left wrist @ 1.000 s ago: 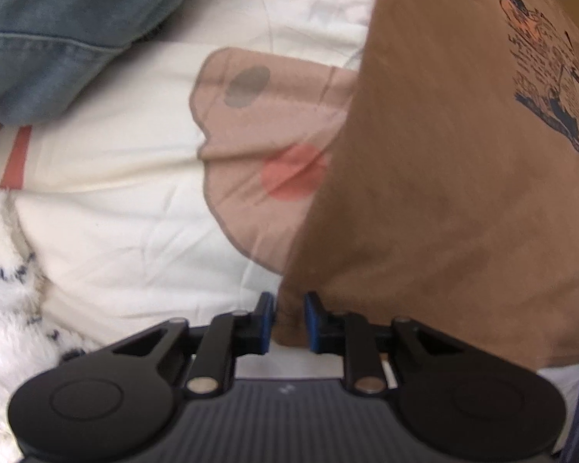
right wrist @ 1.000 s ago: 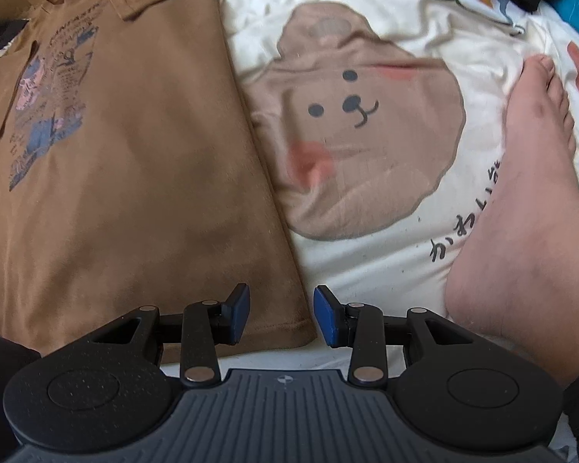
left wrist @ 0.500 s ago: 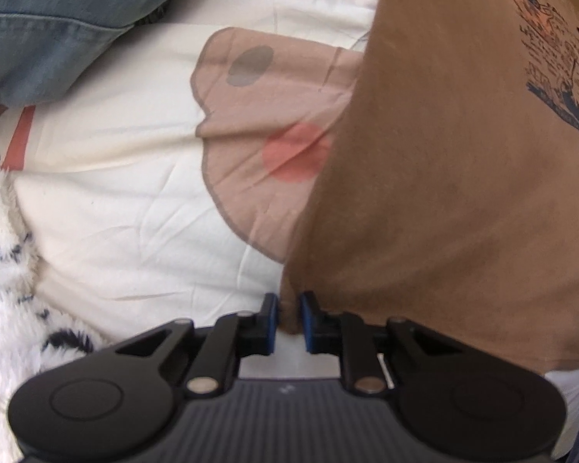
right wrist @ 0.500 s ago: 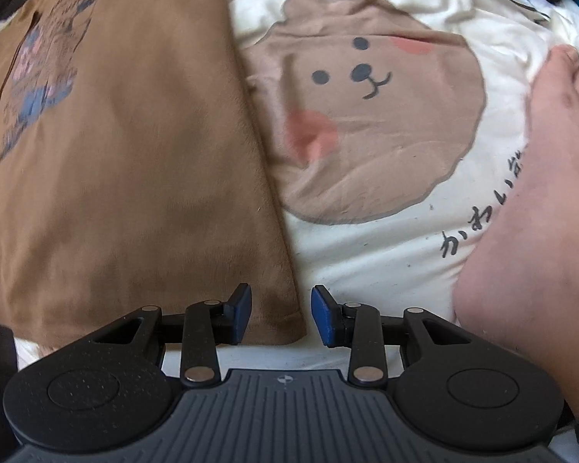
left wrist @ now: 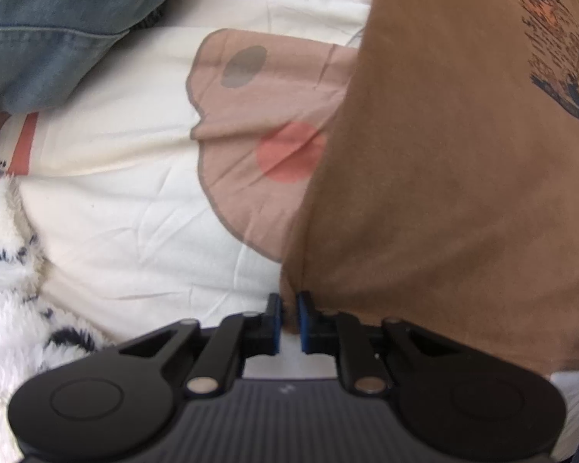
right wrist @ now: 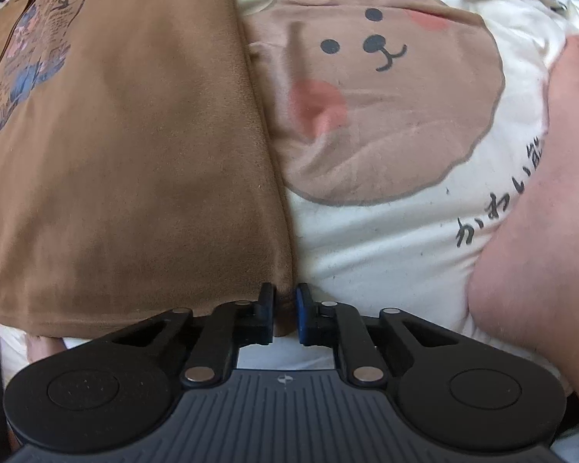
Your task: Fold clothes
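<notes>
- The surface is a soft cream bedsheet [left wrist: 127, 208], creased and printed with large tan cartoon bear faces; one bear face [right wrist: 382, 88] in the right wrist view shows dot eyes, a curled mouth and pink cheeks.
- Black handwritten-style characters [right wrist: 494, 208] run along the sheet beside that bear.
- The brown T-shirt [left wrist: 444, 177] lies flat on the sheet, its side edges straight, with a blue and orange graphic print [right wrist: 31, 58] near the far end.
- The left gripper [left wrist: 288, 308] points down at the shirt's near left corner; its jaws have just been closing and now stand almost together, with the corner of brown cloth pinched between the blue pads.
- The right gripper [right wrist: 285, 301] points down at the shirt's near right corner; its jaws have just been closing from a wider gap, and a fold of the brown hem sits clamped between them.
- A person's bare foot [right wrist: 540, 212] rests on the sheet to the right of the shirt, well clear of the cloth and partly covering the writing.
- Blue denim fabric [left wrist: 58, 27] lies bunched at the upper left of the left wrist view.
- A white fluffy blanket with dark marks [left wrist: 15, 308] lies at the lower left, touching the sheet.
- The room beyond the bed is barely visible; only dark shapes show at the corners.
</notes>
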`<state>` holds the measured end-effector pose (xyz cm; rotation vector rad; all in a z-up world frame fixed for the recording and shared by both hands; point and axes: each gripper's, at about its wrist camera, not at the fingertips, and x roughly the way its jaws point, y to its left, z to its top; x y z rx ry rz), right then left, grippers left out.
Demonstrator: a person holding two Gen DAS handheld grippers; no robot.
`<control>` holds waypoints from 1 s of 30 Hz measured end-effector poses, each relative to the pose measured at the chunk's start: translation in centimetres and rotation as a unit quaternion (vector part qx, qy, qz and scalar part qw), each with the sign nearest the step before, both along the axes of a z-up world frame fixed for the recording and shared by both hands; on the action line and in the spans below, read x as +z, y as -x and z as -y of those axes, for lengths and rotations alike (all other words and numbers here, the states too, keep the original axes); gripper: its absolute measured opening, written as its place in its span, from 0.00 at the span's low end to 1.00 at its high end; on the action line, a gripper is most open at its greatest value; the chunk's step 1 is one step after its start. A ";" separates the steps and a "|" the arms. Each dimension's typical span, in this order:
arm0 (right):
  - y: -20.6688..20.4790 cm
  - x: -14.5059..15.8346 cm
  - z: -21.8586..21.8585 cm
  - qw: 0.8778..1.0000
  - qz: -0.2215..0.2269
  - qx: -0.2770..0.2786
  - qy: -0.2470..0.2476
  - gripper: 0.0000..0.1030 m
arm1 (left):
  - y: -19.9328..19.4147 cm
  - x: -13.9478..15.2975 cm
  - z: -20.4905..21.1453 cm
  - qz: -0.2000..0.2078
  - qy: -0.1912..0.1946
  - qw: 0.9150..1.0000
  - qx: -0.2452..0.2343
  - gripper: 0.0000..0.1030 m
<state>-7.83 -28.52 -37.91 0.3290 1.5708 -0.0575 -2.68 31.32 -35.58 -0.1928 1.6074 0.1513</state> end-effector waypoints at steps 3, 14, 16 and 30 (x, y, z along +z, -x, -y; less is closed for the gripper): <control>0.1 1.0 -0.2 1.000 0.000 0.002 0.002 0.06 | 0.4 0.6 -0.3 0.008 0.003 1.000 0.010 0.05; 0.6 5.0 1.6 0.999 0.010 -0.045 -0.006 0.04 | 0.8 5.4 -2.9 0.043 0.033 0.998 0.026 0.05; 0.6 5.6 1.9 0.999 0.014 -0.049 -0.006 0.04 | 0.6 6.1 -3.0 0.049 0.037 0.998 0.029 0.05; -0.1 7.3 1.8 0.993 0.067 -0.092 -0.035 0.04 | -0.3 6.7 -4.0 0.083 0.088 0.991 0.056 0.05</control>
